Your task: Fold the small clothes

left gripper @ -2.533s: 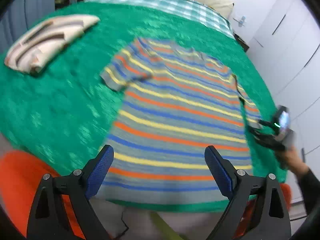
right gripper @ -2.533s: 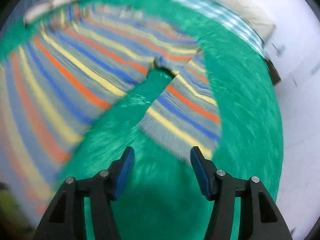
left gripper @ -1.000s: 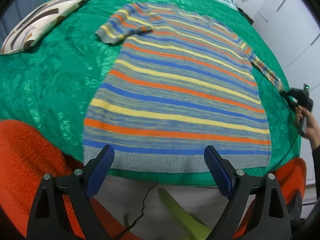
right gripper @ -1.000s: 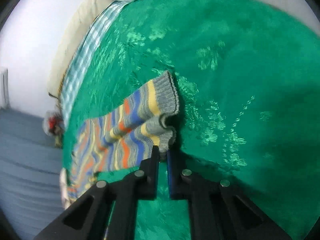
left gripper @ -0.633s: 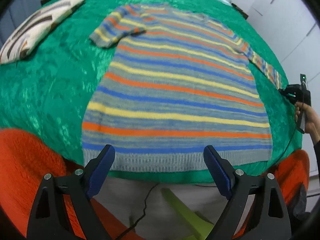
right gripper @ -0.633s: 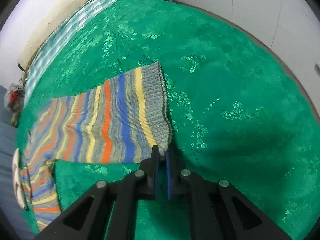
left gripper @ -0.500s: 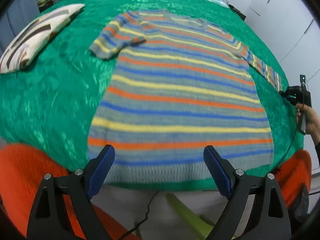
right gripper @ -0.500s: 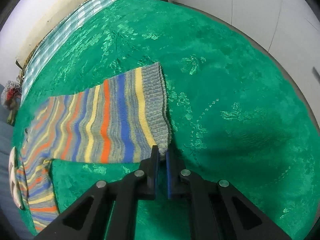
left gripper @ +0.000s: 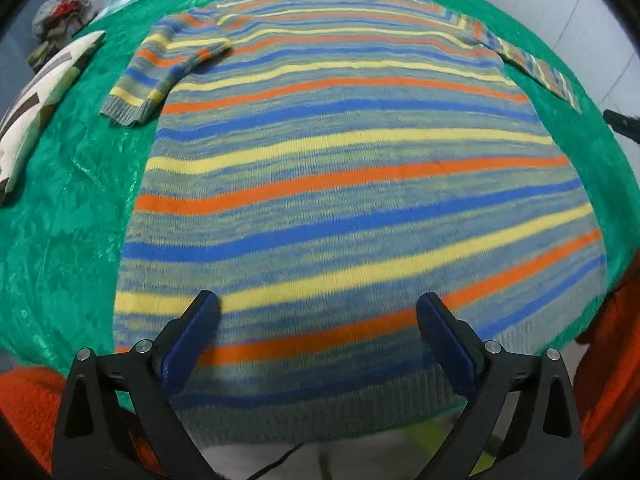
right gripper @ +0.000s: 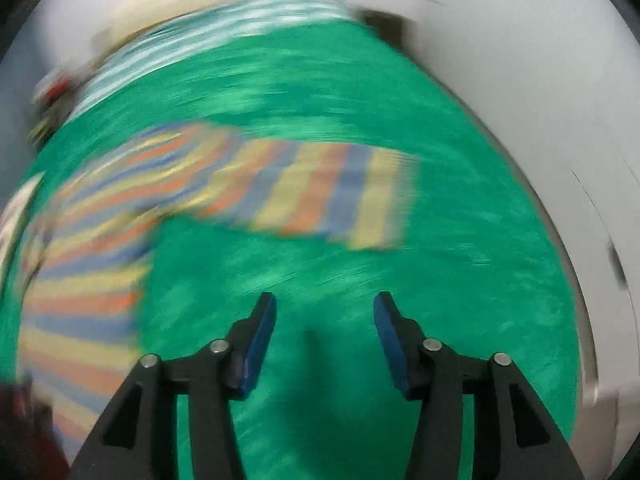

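On the green bedspread lies a striped knit sweater, striped cushion beside its sleeve; left hand-held gripper spread, right hand-held gripper just opening, empty, view blurred.

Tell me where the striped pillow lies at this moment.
In the left wrist view, the striped pillow lies at the left edge on the green cover, apart from the sweater's short sleeve.

bed, green cover | on it: striped sweater, pillow
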{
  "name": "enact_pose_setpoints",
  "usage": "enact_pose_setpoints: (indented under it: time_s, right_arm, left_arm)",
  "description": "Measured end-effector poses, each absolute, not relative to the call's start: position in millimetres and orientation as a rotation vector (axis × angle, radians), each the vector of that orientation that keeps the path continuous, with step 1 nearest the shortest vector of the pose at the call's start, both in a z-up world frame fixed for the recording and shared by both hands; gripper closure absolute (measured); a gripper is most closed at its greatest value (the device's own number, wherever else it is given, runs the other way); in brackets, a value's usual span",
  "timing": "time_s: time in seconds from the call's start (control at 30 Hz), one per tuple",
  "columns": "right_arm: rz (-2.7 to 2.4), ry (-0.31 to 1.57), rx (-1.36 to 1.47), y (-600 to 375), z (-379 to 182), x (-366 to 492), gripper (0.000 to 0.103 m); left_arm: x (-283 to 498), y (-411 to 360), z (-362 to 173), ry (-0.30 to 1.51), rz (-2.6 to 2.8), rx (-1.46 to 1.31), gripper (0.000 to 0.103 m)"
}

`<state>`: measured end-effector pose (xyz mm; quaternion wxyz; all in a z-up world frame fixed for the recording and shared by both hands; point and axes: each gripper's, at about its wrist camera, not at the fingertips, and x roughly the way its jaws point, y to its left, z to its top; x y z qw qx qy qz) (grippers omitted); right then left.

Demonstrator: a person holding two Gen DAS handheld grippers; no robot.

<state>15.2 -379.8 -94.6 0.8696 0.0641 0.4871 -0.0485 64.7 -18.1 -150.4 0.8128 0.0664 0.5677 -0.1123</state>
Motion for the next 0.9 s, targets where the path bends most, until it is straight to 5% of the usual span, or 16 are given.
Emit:
enact_pose_setpoints:
  time_s: [0.27,0.47,0.63,0.7,0.9]
  right_arm:
    - [0.335,0.985,0.066,-218,-113,-34,0.045]
    - [0.317,1.065,-0.114,-190,-161,-30,0.045]
    - [0.302,1.064,-0.102,-196,-175,-33,0.038]
    - [0.297,1.059,-0.124,-195,-175,-36,0.035]
    - [0.299,1.058,-0.107,-198,-175,-35,0.033]
  left_arm:
    - [114,89,-68,1.054,-0.177,-0.256,0.004]
    - [201,156,-112,1.084,-0.085,-0.518,0.008]
    - [238,156,-147,1.056,-0.122,-0.651,0.035]
    - [241,157,-151,1.056,-0.102,-0.683,0.096]
    - [262,193,-81,0.957,0.081,-0.367,0.1]
